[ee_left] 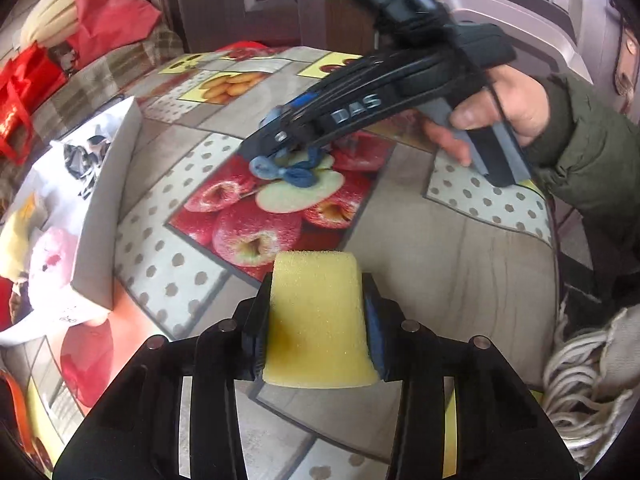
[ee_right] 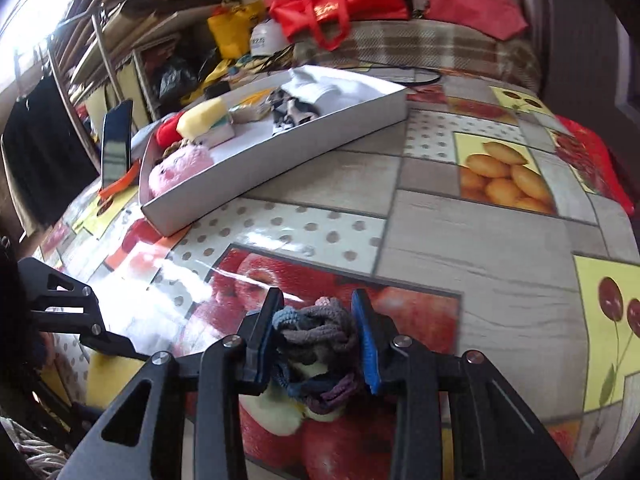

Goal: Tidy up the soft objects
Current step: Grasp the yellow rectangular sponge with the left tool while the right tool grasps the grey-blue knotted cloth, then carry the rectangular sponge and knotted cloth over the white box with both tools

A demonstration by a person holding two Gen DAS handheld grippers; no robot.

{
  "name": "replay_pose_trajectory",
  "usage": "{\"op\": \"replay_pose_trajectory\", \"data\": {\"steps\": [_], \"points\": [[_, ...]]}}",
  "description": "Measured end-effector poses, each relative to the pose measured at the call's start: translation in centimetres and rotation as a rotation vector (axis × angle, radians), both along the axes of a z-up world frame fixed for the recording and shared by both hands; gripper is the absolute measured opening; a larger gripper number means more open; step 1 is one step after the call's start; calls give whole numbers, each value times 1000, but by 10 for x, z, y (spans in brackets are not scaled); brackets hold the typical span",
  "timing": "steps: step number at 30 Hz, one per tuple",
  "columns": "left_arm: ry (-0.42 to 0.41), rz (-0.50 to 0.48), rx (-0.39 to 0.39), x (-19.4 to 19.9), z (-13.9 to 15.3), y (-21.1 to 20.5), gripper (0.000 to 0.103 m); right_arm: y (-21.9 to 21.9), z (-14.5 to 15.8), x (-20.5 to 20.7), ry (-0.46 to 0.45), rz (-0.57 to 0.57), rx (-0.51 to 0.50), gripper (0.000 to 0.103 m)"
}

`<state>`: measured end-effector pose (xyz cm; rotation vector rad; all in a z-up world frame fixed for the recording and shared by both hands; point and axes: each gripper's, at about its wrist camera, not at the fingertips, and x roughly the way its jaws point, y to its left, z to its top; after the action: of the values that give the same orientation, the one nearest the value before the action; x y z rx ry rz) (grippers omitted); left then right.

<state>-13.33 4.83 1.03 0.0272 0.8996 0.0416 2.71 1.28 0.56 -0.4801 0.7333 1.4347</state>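
Note:
My left gripper [ee_left: 318,300] is shut on a yellow sponge [ee_left: 316,320] and holds it over the fruit-print tablecloth. My right gripper [ee_right: 318,332] is closed around a bundle of blue and purple knitted cord [ee_right: 316,336] lying on the apple print; it also shows in the left wrist view [ee_left: 288,166] under the right gripper [ee_left: 260,152]. A white cardboard tray [ee_right: 280,160] holds a pink plush toy [ee_right: 180,168], a yellow sponge [ee_right: 202,118] and a black-and-white cloth [ee_right: 292,114]. The tray's wall shows in the left wrist view [ee_left: 108,216].
Red bags [ee_right: 340,0] and a plaid blanket [ee_right: 440,48] lie behind the table. A phone on a stand [ee_right: 116,140] is left of the tray. A fringed beige cloth [ee_left: 592,368] hangs at the table's right edge.

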Motion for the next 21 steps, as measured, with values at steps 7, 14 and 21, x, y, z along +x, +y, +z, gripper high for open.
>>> {"op": "replay_pose_trajectory", "data": {"steps": [7, 14, 21], "points": [[-236, 337, 125, -28, 26, 49, 39, -8, 15, -10, -37, -30, 112, 33], [-472, 801, 212, -86, 45, 108, 39, -9, 25, -13, -10, -113, 235, 33], [-477, 844, 222, -88, 45, 117, 39, -1, 29, -22, -15, -171, 300, 33]]}}
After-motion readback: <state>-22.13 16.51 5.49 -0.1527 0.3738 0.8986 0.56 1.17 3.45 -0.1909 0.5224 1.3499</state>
